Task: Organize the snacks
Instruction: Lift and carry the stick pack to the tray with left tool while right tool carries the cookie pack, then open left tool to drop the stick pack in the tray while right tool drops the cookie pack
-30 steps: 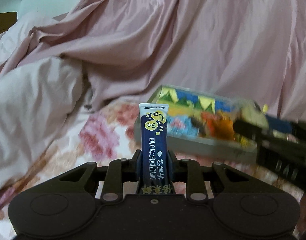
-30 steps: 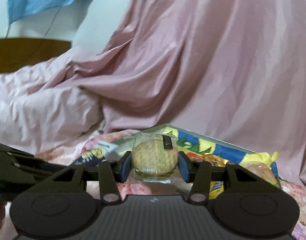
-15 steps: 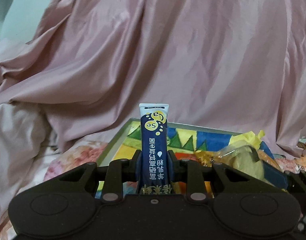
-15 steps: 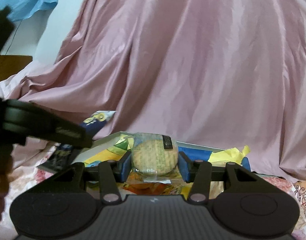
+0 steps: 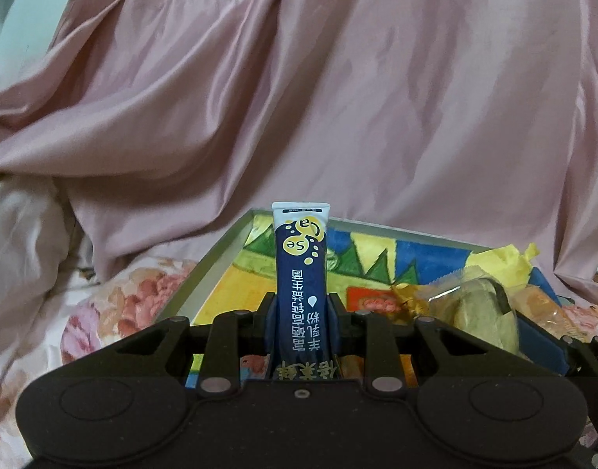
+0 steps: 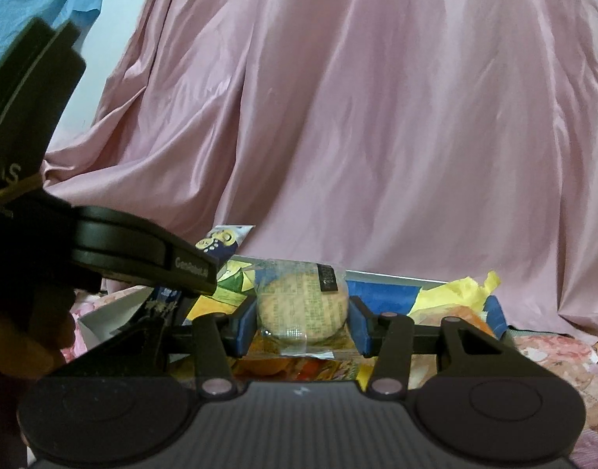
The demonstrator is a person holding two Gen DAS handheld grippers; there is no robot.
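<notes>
While both grippers hung over the box, the step looked like delivery. Left of the box's middle, the left gripper was clenched on one dark sachet, upright. Further right over the box, the right gripper grasped one wrapped round cracker. Next move, likely: lower and release inside. Counted: one box, two held snacks, several loose wrappers at its right end.
</notes>
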